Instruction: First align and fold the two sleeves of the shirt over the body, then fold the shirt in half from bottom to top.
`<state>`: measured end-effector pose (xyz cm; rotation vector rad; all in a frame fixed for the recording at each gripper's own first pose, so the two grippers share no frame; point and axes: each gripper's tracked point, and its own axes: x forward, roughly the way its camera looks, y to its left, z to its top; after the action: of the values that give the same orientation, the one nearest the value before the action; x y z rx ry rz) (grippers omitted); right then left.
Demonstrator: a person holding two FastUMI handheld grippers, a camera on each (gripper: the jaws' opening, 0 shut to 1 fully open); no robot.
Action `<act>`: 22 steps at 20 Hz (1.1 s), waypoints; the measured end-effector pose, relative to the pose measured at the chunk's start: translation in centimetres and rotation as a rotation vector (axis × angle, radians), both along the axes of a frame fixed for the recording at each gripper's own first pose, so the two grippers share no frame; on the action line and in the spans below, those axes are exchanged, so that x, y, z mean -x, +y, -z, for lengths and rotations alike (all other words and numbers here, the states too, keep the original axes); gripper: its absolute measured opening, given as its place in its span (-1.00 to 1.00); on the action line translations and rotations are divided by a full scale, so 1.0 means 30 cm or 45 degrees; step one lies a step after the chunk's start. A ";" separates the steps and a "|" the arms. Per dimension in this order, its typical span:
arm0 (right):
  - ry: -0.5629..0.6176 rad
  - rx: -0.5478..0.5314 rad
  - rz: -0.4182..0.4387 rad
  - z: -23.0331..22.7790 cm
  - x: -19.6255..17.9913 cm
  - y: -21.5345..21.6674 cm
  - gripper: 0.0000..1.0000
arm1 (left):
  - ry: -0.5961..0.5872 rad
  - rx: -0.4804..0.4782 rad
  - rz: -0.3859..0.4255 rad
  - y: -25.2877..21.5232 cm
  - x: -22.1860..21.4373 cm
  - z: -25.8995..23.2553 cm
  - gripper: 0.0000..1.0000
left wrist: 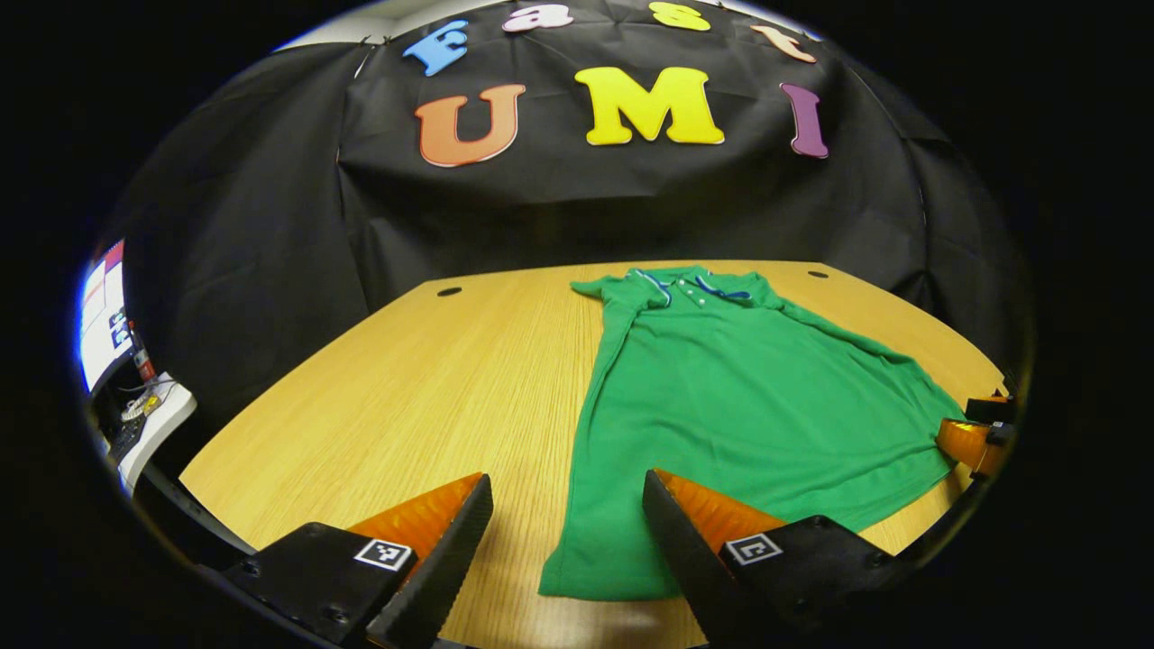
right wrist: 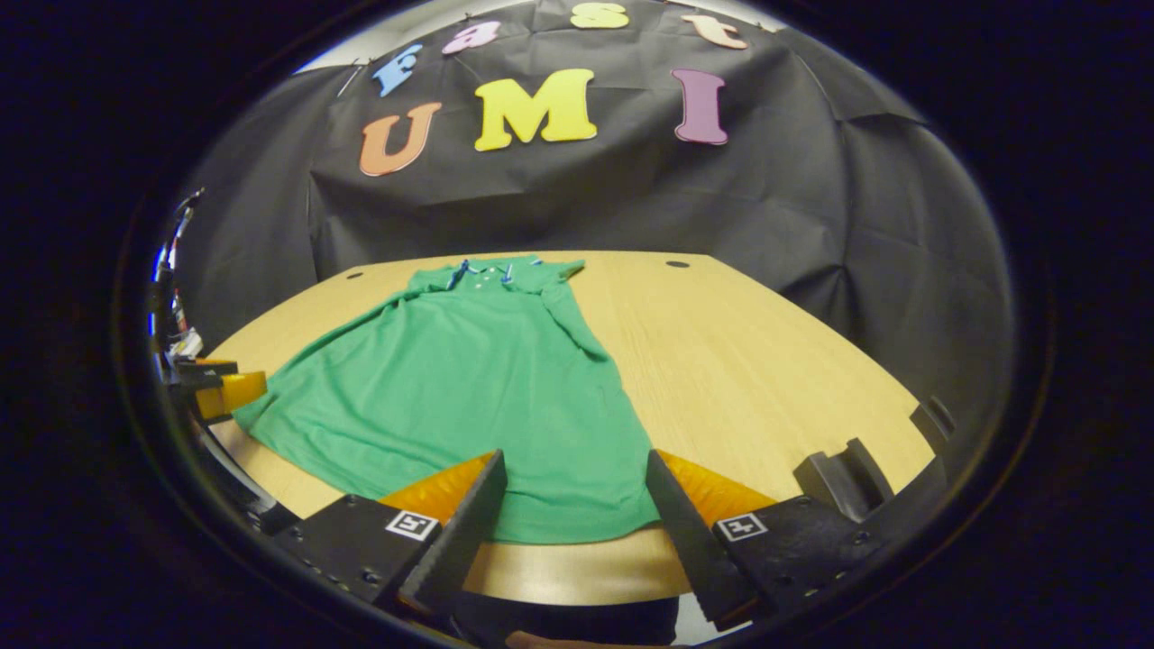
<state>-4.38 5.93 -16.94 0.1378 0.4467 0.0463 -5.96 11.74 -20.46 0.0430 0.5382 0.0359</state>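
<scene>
The green polo shirt (left wrist: 739, 406) is lying flat on the wooden table (left wrist: 433, 397), collar toward the black cloth wall and hem toward the near edge. In the left gripper view it is occupying the table from about 12 o'clock down to 5 o'clock; in the right gripper view the shirt (right wrist: 460, 397) is spreading from 12 o'clock down to 7 o'clock. Both short sleeves are already lying folded in over the body, so the outline is narrowing at the shoulders and widening toward the hem. The collar (left wrist: 690, 284), trimmed in blue and white with small buttons at the placket, is sitting at the far end.

The left gripper (left wrist: 568, 550) is hovering at 6 o'clock of its own view over the shirt's near left hem corner, its jaws spread wide and holding nothing; one finger is showing over bare wood, the other over the fabric. The right gripper (right wrist: 572, 532) is hovering at 6 o'clock of its view over the near right hem corner, its jaws likewise spread wide and gripping nothing, with the hem edge running between the fingers.

In the left gripper view the right gripper is peeking in at 4 o'clock beside the hem. In the right gripper view the left gripper is appearing at 9 o'clock beside the shirt's other side.

A lit screen (left wrist: 104, 311) is glowing at 9 o'clock in the left gripper view, past the table's edge.
</scene>
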 end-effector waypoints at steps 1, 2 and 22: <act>0.014 0.000 -0.012 0.005 0.000 0.004 0.94 | 0.016 0.031 0.016 -0.016 0.002 0.007 1.00; 0.013 -0.011 -0.018 0.005 0.004 0.006 0.94 | 0.035 0.053 0.030 -0.035 0.003 0.019 1.00; -0.087 0.012 -0.090 -0.222 -0.060 0.046 -1.00 | -0.217 0.117 0.150 -0.093 -0.099 -0.234 -0.89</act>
<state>-2.58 7.32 -10.29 0.1111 0.3835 0.1178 -3.00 8.96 -13.44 -0.0182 0.3658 -0.0994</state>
